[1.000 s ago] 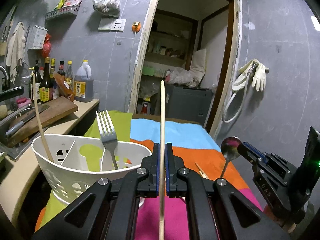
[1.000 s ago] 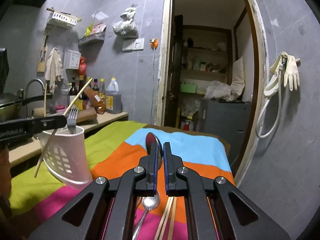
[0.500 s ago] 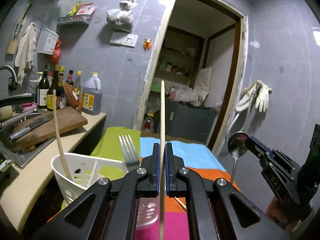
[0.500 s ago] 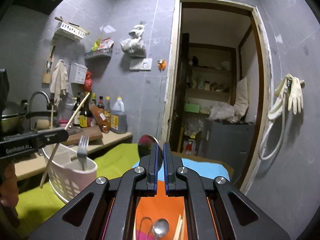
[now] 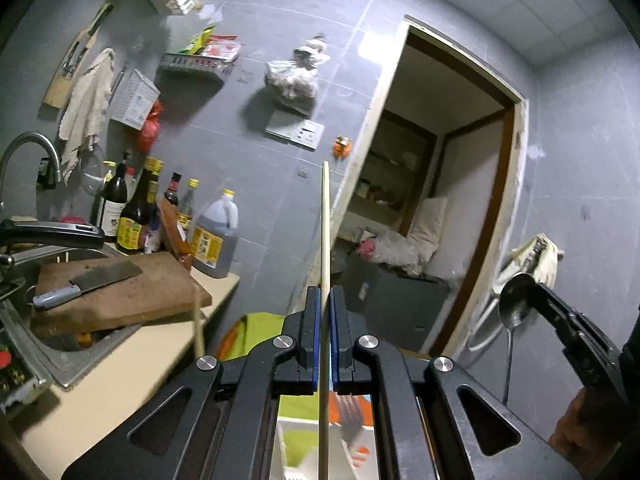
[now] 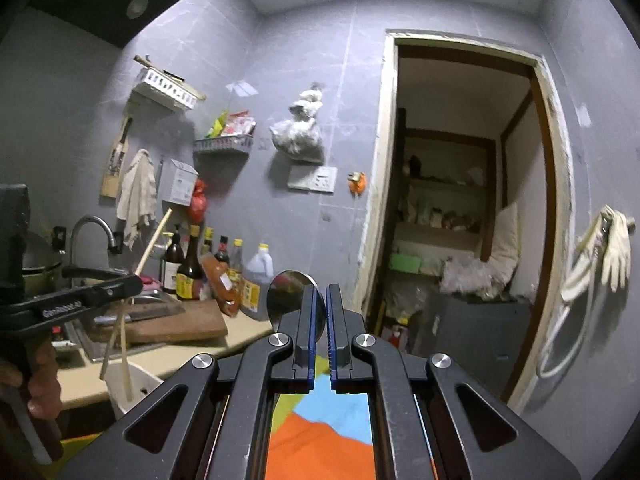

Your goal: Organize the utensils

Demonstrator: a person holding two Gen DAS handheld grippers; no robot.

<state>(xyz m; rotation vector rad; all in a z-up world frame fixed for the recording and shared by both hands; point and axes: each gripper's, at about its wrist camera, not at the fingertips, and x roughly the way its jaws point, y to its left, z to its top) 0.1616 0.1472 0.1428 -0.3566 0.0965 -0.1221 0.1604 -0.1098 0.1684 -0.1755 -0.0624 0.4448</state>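
Observation:
My left gripper [image 5: 325, 300] is shut on a wooden chopstick [image 5: 325, 220] that stands upright between its pads. Under it, through the gap in the frame, show the white utensil basket [image 5: 288, 440] and a blurred fork [image 5: 350, 420]. Another chopstick [image 5: 198, 328] leans out of the basket on the left. My right gripper [image 6: 320, 300] is shut on a metal spoon [image 6: 288, 300], bowl up. In the left wrist view the same spoon [image 5: 514, 304] hangs at the right. The right wrist view shows the left gripper [image 6: 132, 284], its chopstick [image 6: 154, 240] and the basket [image 6: 140, 384] at the lower left.
A striped colourful cloth [image 6: 320, 420] covers the table below. On the counter at the left a cutting board [image 5: 120, 296] with a cleaver [image 5: 88, 282] lies over the sink, with bottles [image 5: 136, 216] behind. An open doorway [image 6: 460, 220] and hanging gloves [image 6: 612, 248] are to the right.
Both grippers have risen with their utensils still held. The basket and table have sunk to the bottom of both views, and the left gripper now sits over the basket.

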